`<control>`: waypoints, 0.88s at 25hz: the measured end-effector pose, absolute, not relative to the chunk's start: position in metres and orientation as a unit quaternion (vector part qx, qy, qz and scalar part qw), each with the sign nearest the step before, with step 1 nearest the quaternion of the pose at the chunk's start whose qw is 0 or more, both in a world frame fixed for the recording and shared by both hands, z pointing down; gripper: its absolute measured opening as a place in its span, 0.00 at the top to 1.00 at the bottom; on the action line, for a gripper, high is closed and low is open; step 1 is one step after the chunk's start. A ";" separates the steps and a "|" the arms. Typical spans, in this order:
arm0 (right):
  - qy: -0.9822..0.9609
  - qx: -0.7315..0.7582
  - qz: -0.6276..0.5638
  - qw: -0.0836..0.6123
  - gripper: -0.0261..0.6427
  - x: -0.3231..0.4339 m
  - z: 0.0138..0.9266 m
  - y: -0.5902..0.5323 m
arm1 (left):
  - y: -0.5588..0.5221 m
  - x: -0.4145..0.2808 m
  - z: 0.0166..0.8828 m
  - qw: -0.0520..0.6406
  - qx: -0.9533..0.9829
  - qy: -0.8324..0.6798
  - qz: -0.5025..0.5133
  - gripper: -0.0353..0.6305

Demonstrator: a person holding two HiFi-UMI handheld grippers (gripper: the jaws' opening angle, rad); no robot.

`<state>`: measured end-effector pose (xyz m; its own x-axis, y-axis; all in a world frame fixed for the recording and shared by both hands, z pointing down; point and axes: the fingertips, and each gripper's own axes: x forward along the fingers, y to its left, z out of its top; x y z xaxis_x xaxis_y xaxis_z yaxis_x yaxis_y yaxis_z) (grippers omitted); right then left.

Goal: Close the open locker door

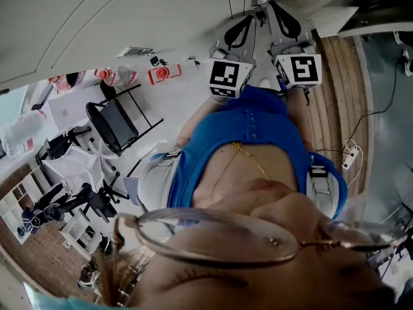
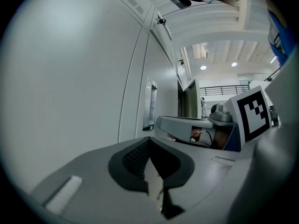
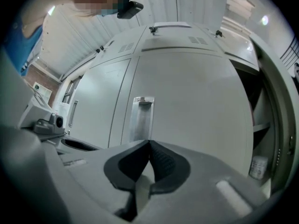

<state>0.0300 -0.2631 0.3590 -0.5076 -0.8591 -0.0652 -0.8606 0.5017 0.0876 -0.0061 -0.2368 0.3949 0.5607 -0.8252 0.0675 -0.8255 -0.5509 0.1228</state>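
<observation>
Right gripper: jaws together, nothing between them, pointed at a closed locker panel just right of its recessed handle. Left gripper: jaws also together, empty, close beside the right one, aimed along the locker row. Open compartment sits right of that panel, with a shelf and a small container inside. Open locker door looks to be the leaf standing out from the row, far right past both grippers, and nothing touches it.

Risks, judged:
- The tips face the wrong panel, so a push here does nothing.
- Closed tips on smooth metal may slide off the leaf.
- A hard shove could bounce the door back off the frame, unlatched.
- The grippers are side by side and may knock together when reaching right.
</observation>
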 end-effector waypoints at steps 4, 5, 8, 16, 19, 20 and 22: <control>0.866 -0.498 0.045 -0.005 0.96 0.035 0.367 -0.261 | -0.238 -0.001 0.394 0.069 0.880 -0.470 -0.001 0.95; 0.866 -0.498 0.042 -0.007 0.96 0.036 0.369 -0.260 | -0.239 -0.001 0.393 0.068 0.880 -0.471 -0.002 0.95; 0.865 -0.500 0.036 -0.011 0.96 0.039 0.371 -0.258 | -0.241 0.000 0.391 0.066 0.877 -0.475 -0.004 0.95; 0.868 -0.496 0.031 -0.020 0.96 0.039 0.377 -0.253 | -0.244 -0.002 0.389 0.061 0.869 -0.490 -0.006 0.95; 0.870 -0.492 0.027 -0.022 0.96 0.038 0.378 -0.251 | -0.244 -0.002 0.389 0.059 0.867 -0.494 -0.004 0.95; 0.870 -0.492 0.027 -0.022 0.96 0.038 0.378 -0.250 | -0.244 -0.002 0.390 0.059 0.867 -0.495 -0.003 0.95; 0.871 -0.490 0.027 -0.021 0.96 0.039 0.379 -0.250 | -0.243 -0.001 0.391 0.058 0.866 -0.496 -0.001 0.95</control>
<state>0.0390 -0.2498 0.3790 -0.5184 -0.8551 0.0108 -0.8528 0.5178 0.0679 -0.0014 -0.2430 0.3910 0.5077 -0.8597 0.0558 -0.8594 -0.5009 0.1022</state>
